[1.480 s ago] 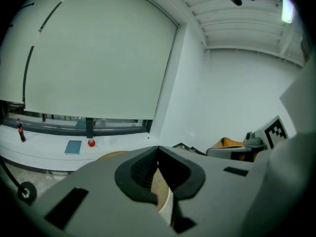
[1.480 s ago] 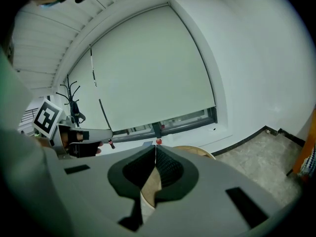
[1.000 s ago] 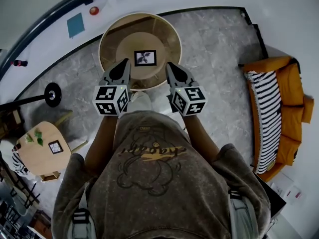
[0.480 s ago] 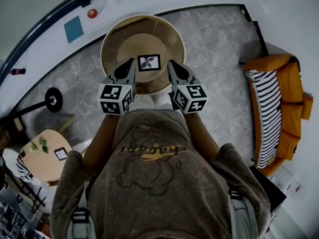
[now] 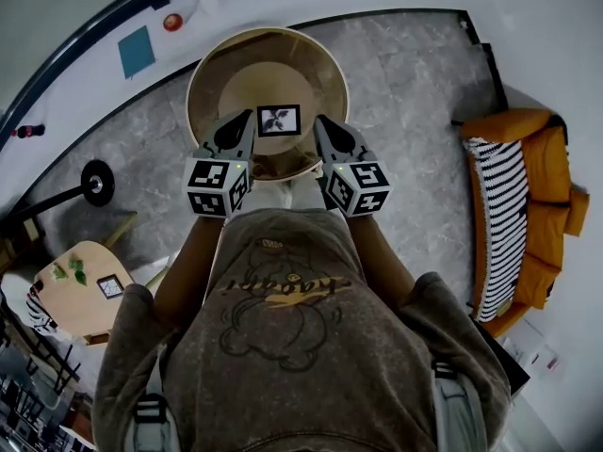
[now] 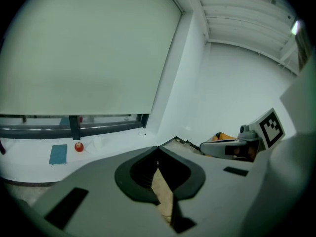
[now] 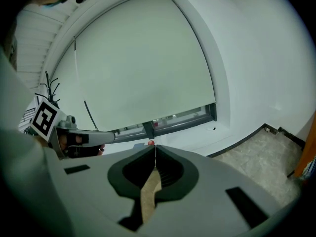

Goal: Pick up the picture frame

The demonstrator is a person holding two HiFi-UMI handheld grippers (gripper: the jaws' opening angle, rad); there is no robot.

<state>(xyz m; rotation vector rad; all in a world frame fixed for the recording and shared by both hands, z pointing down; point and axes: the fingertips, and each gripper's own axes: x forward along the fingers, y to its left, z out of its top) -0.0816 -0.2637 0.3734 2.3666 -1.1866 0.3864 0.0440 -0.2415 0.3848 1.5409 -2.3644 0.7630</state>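
A small black picture frame (image 5: 279,120) with a leaf print lies on a round wooden table (image 5: 311,69) at the top of the head view. My left gripper (image 5: 249,117) reaches over the table's near edge, its tip just left of the frame. My right gripper (image 5: 318,121) is a little to the frame's right. Both have their jaws shut with nothing between them, as the left gripper view (image 6: 158,147) and the right gripper view (image 7: 155,145) show. The frame itself is hidden in both gripper views.
An orange sofa (image 5: 542,196) with a striped cushion stands at the right. A small wooden side table (image 5: 66,295) carrying another frame is at the lower left, and a lamp base (image 5: 97,179) stands on the grey floor. A blue book (image 5: 137,52) and a red ball (image 5: 172,22) lie on the white sill.
Both grippers have moved forward over the table edge and now flank the frame more closely. Their jaws stayed shut.
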